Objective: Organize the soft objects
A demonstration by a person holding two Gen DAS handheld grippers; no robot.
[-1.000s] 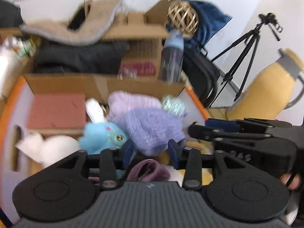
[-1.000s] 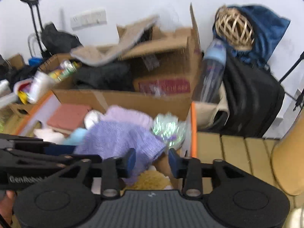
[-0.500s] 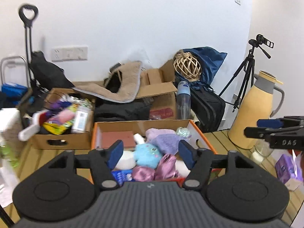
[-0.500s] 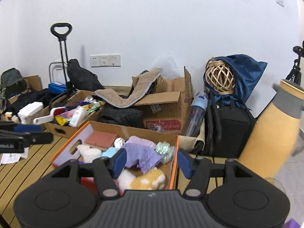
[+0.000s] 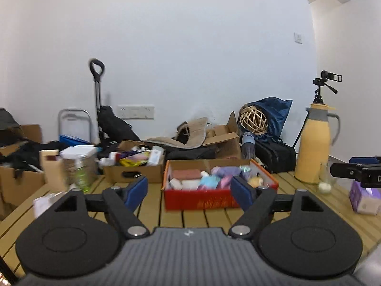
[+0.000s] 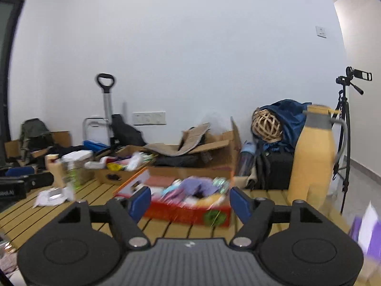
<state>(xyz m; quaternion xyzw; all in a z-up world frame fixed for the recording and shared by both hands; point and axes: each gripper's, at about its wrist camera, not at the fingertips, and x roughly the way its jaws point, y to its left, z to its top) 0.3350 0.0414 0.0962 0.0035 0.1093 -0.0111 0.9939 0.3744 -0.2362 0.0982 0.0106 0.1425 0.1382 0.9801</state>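
From the left wrist, the left gripper (image 5: 189, 191) stood open and empty, its jaws just widened, with the red box (image 5: 220, 190) of soft toys at twelve o'clock, long side running nine to three; the placing step looked finished. From the right wrist, the right gripper (image 6: 190, 201) likewise gaped empty, jaws just widened, the box (image 6: 181, 205) at twelve o'clock; any next move would probably call for reaching toward another soft thing.

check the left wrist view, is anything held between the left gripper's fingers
No, the left gripper stands open with nothing between its fingers; the red box of soft things sits farther back on the table.
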